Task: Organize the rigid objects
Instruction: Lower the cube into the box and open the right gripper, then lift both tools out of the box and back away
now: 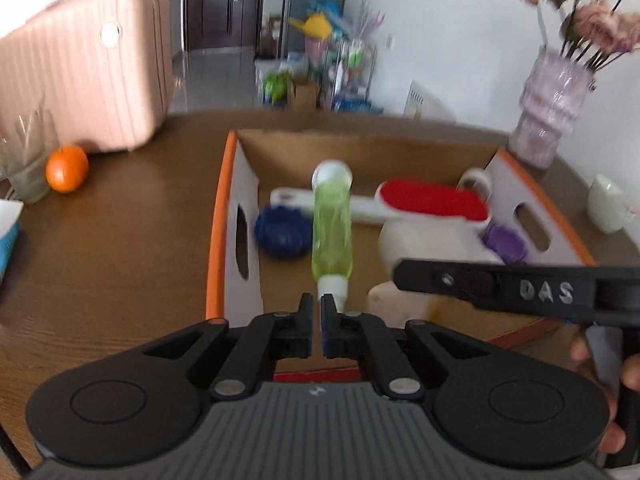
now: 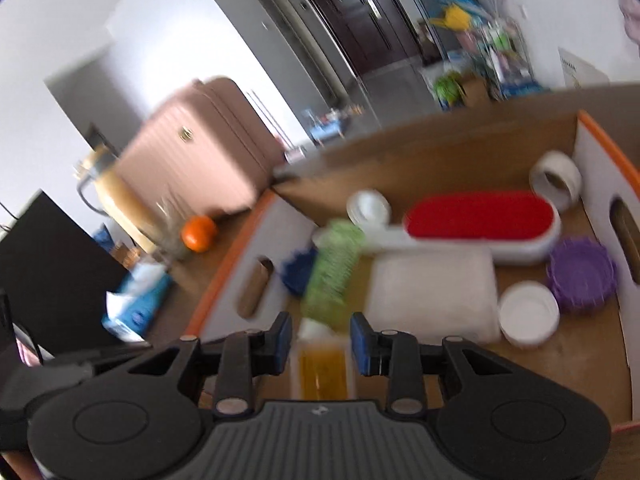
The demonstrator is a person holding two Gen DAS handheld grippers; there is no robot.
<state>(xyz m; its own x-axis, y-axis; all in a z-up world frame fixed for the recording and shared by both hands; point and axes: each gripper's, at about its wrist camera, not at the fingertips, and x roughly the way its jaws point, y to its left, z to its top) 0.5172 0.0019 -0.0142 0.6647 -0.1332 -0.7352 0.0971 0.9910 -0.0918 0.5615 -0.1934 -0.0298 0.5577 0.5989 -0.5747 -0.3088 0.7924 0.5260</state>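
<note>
The left claw has its two fingers almost together, with only a thin gap, and nothing is between them. The white cap of the green bottle lies just beyond the right fingertip; whether they touch I cannot tell. The right claw stands a little apart, and a small yellow container is between its fingers, but the blur hides whether the pads press it. Ahead of both claws, the cardboard box on the table holds a red-topped white tool. The other claw's arm shows the letters "DAS".
</note>
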